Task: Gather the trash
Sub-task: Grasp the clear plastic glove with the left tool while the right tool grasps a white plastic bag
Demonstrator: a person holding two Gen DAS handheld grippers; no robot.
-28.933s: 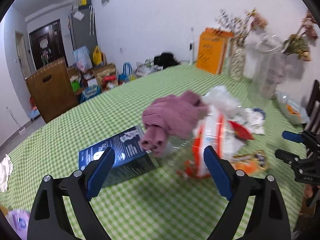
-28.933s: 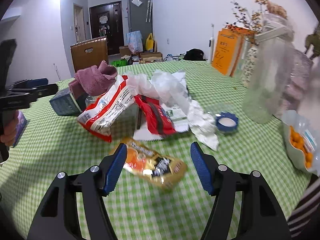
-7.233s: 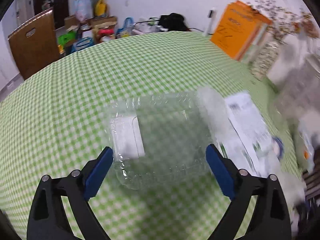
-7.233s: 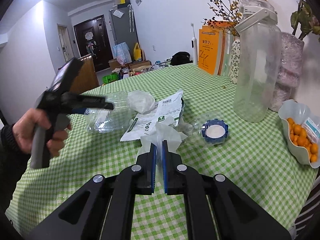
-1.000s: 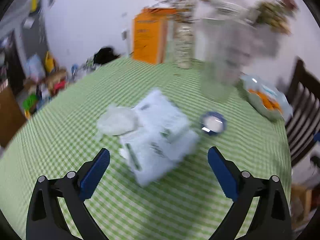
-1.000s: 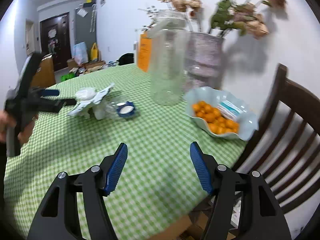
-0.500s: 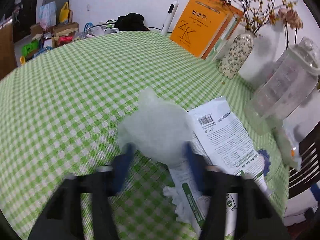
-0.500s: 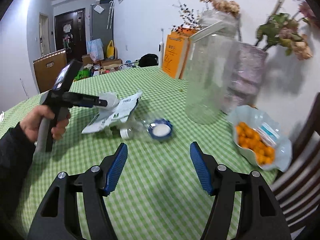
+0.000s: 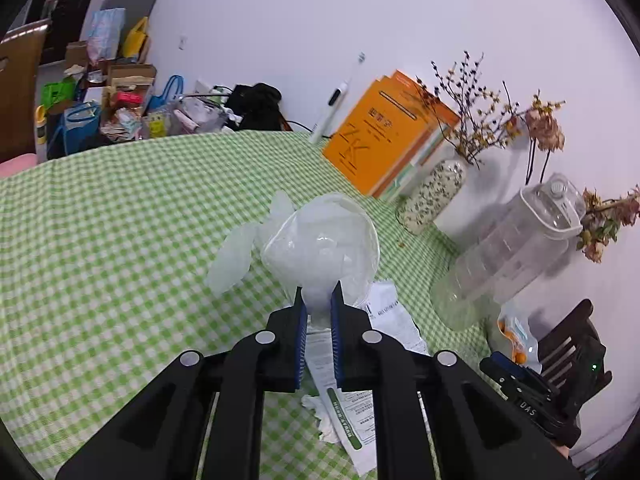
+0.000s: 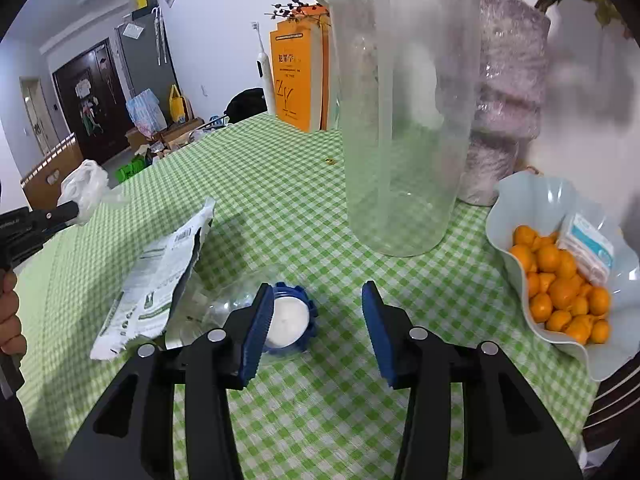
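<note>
My left gripper point(image 9: 318, 314) is shut on a crumpled white plastic bag point(image 9: 320, 248) and holds it above the green checked table point(image 9: 120, 216). The bag also shows at the far left of the right wrist view point(image 10: 86, 188). My right gripper point(image 10: 318, 318) is open and low over the table. Its left fingertip point(image 10: 262, 316) is next to a crushed clear bottle point(image 10: 224, 312) with a blue cap point(image 10: 290, 320). A torn white paper packet point(image 10: 160, 268) lies left of the bottle and also shows in the left wrist view point(image 9: 360, 376).
A tall clear jar point(image 10: 396, 112) stands behind the bottle. A pale blue bowl of small oranges point(image 10: 560, 280) sits at the right. Orange books point(image 9: 384, 136) and a vase of dried flowers point(image 9: 432, 192) stand along the wall. A dark chair point(image 9: 572, 344) is at the table's right edge.
My left gripper has shut on the white plastic bag and lifted it. My right gripper has moved in and down to the crushed bottle with the blue cap.
</note>
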